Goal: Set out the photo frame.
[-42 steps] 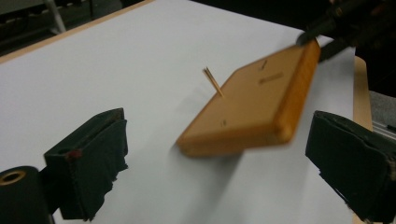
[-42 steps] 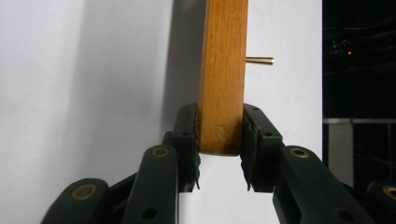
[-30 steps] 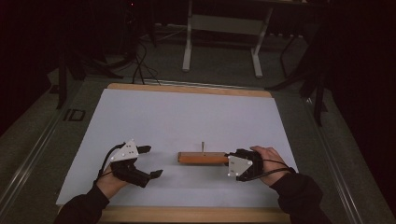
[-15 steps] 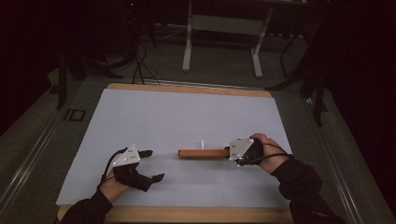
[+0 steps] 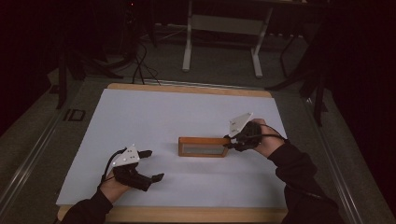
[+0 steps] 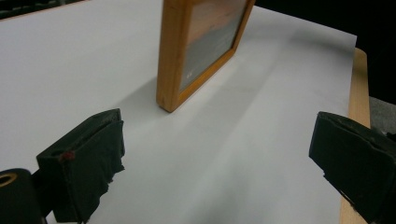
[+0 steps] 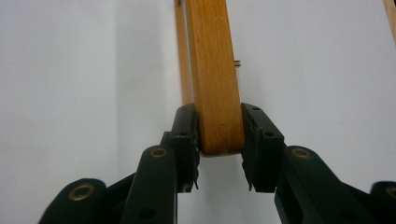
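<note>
High view: a wooden table [image 5: 187, 88] covered by a large white sheet [image 5: 154, 121] lies in front of you, with a dark floor, cables and the legs of a stand [image 5: 219, 42] beyond its far edge. Your forearms, in dark sleeves, come in from the bottom.

Near the middle of the sheet, a little to your right, a wooden picture frame [image 5: 203, 147] stands tipped up on one long edge, its glass front turned toward you. From the left gripper view the frame [image 6: 198, 49] leans over the sheet with one lower corner touching the paper and a soft shadow beside it.

Your right gripper [image 5: 229, 142] is at the frame's right end, your right hand [image 5: 259, 140] behind it, the grey plate raised and tilted. In the right gripper view the right gripper [image 7: 219, 140] has both black jaws pressed flat against the two faces of the wooden rail [image 7: 212, 70], clamped on its end; a small brass fitting [image 7: 237, 63] sticks out from the rail farther along.

Your left gripper [image 5: 152, 165] rests low on the sheet at your near left, well apart from the frame, pointing toward it. Its jaws are spread wide with nothing between them; in the left gripper view the left gripper [image 6: 217, 154] shows only bare white paper between its two padded tips.
</note>
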Demonstrator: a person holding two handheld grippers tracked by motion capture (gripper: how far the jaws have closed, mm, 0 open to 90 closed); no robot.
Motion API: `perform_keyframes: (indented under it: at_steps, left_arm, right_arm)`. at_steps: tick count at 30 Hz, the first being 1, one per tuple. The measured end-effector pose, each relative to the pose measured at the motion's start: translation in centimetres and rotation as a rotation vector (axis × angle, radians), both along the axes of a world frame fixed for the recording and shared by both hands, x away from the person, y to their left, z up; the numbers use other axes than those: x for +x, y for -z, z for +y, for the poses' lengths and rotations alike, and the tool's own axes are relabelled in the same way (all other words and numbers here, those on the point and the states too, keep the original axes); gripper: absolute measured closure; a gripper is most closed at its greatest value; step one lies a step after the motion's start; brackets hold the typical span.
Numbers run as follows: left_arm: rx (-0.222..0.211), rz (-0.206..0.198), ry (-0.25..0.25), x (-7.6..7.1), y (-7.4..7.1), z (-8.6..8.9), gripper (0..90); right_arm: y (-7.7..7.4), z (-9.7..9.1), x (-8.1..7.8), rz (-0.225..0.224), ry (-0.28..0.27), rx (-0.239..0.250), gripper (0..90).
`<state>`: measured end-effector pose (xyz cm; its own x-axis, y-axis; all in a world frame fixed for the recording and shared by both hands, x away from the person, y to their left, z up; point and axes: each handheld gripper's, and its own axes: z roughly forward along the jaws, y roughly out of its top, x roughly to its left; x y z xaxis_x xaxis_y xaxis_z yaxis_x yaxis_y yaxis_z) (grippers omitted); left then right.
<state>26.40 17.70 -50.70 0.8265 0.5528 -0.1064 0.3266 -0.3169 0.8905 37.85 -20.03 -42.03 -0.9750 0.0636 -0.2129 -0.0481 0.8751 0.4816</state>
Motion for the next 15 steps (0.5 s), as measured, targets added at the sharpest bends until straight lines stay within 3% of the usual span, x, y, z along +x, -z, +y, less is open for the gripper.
perform_keyframes:
  at_steps: [5, 15]
  left_arm:
    - [0.004, -0.003, 0.005, -0.1, 0.2, -0.2, 3.7]
    - [-0.001, -0.013, -0.001, -0.1, 0.3, -0.2, 3.7]
  right_arm:
    - [0.1, -0.1, 1.4, 0.049, 0.047, 0.034, 66.9]
    - [0.3, 0.1, 3.5, 0.080, 0.095, 0.053, 64.9]
